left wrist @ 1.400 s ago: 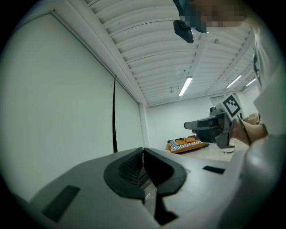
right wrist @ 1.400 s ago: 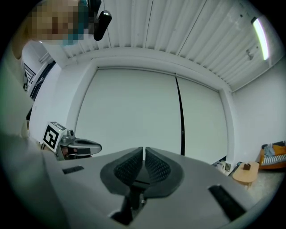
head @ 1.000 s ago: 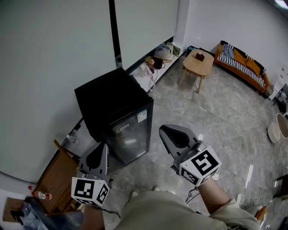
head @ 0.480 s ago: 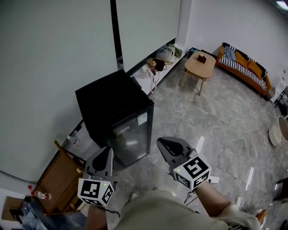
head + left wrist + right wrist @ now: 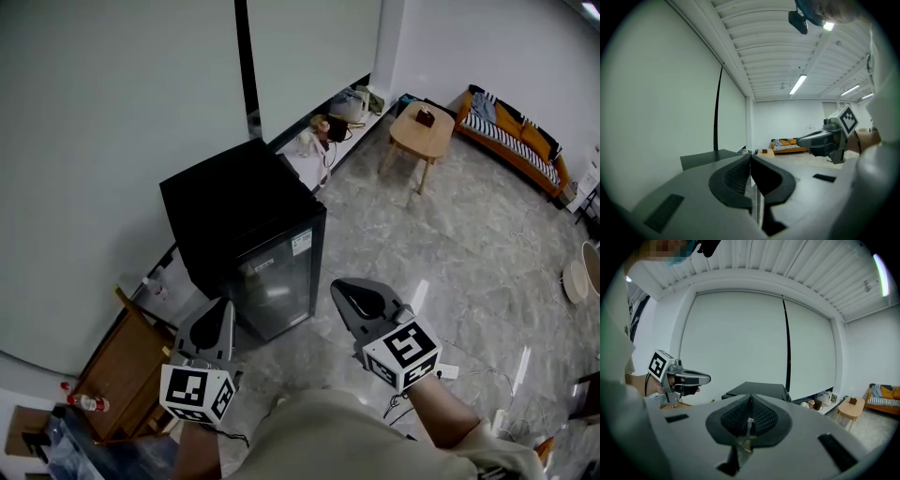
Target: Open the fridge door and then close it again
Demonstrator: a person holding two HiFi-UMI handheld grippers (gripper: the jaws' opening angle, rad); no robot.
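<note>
**Both grippers shut and empty in front of the closed fridge**

The small black fridge (image 5: 234,211) with a glass-fronted door (image 5: 277,284) stands on the grey marble-patterned floor (image 5: 469,244), its back close to the pale blind-covered wall (image 5: 112,112). The door sits flush with the cabinet, closed.

The left gripper (image 5: 224,306) hovers near the fridge's lower left corner. Its jaws are pressed together with nothing between them, and it is clear of the fridge. The right gripper (image 5: 338,288) hangs in the air just to the right of the door's front, apart from it. Its jaws also meet at the tips and are empty. Both point roughly level towards the fridge, each borne by one of the person's hands.

A brown wooden surface (image 5: 112,375) stands to the left of the fridge. Farther off are a light round wooden table (image 5: 419,133) and an orange sofa (image 5: 514,141) by the far wall.
</note>
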